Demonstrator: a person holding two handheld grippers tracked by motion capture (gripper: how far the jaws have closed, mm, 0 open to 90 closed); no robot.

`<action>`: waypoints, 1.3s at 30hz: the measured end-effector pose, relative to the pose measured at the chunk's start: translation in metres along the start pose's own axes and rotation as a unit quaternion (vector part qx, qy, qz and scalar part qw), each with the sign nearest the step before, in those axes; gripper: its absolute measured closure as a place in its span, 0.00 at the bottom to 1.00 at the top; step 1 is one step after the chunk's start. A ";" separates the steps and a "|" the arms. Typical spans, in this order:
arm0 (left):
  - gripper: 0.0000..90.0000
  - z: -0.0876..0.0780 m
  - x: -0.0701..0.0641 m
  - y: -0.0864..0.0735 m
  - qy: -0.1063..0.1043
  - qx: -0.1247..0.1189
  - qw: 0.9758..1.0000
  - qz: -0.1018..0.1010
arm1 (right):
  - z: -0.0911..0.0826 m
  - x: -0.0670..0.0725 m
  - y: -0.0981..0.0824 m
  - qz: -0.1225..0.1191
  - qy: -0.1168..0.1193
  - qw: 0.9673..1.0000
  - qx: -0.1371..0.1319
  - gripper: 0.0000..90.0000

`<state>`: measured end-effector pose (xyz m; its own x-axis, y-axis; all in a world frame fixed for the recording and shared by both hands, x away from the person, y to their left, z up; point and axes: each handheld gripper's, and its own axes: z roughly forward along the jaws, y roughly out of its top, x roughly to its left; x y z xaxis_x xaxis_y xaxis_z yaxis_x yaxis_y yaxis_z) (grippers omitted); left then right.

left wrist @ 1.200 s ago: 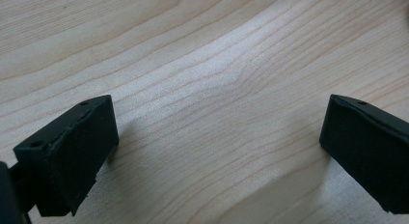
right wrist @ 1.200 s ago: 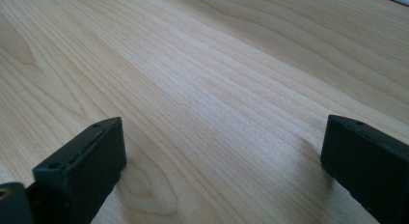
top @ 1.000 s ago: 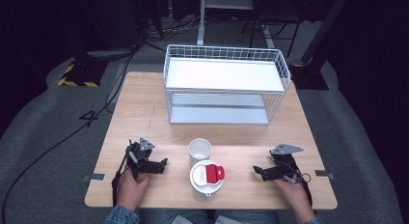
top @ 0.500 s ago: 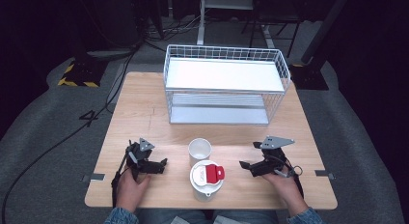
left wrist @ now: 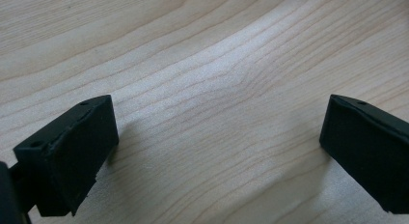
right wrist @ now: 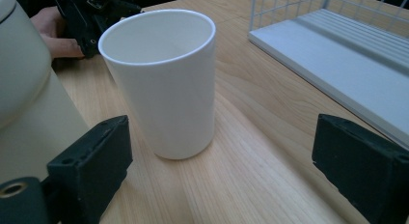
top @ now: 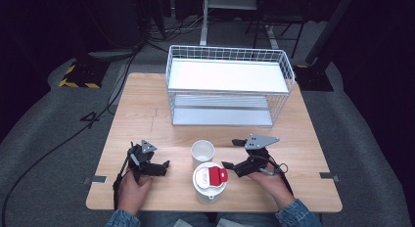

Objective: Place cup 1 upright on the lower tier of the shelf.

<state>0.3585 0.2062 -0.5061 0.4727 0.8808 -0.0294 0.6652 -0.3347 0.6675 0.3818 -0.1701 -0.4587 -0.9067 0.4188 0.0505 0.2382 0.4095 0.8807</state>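
Note:
A white cup [top: 202, 152] stands upright on the wooden table [top: 147, 119], near its front middle. Just in front of it is a white jug with a red lid tab [top: 209, 180]. My right gripper [top: 233, 154] is open just right of both, its jaws pointing left at them. In the right gripper view the cup [right wrist: 164, 84] stands ahead of the open right gripper [right wrist: 226, 171], left of centre, untouched, and the jug's cream wall [right wrist: 29, 103] rises at the left. My left gripper [top: 164, 167] rests open on the table left of the jug; that gripper [left wrist: 217, 151] has bare wood between its jaws.
A white wire rack [top: 230, 85] with two flat shelves stands at the back middle of the table; its lower shelf [right wrist: 337, 45] lies to the right in the right gripper view. The other hand and gripper [right wrist: 91, 16] sit beyond the cup. Cables cross the dark floor.
My right gripper has moved left, from the table's right side to close beside the cup and jug. The left gripper, cup and jug have stayed put.

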 end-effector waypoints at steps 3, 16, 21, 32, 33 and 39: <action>0.01 0.000 0.000 0.000 0.000 0.000 1.000 0.000 | 0.009 0.000 0.001 0.001 0.016 1.000 -0.003 0.09; 0.01 0.000 0.000 0.000 0.000 0.001 1.000 0.001 | 0.040 -0.002 0.004 0.004 0.060 0.998 -0.009 0.14; 0.01 0.000 0.000 0.000 0.000 0.000 1.000 0.000 | 0.049 0.002 0.004 -0.006 0.063 0.998 -0.002 0.15; 0.01 0.000 0.000 0.000 0.000 0.000 1.000 0.000 | 0.068 0.001 0.003 -0.010 0.079 0.997 -0.011 0.17; 0.01 0.000 0.000 0.000 0.000 0.000 1.000 0.000 | 0.070 0.001 0.004 -0.014 0.079 0.997 -0.011 0.17; 0.01 0.000 0.000 0.000 0.000 0.000 1.000 0.000 | 0.080 0.003 0.006 -0.027 0.075 0.997 -0.007 0.17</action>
<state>0.3585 0.2062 -0.5060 0.4729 0.8806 -0.0289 0.6653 -0.3354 0.6670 0.4084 -0.1014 -0.4908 -0.9603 0.2698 0.0713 0.1831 0.4164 0.8906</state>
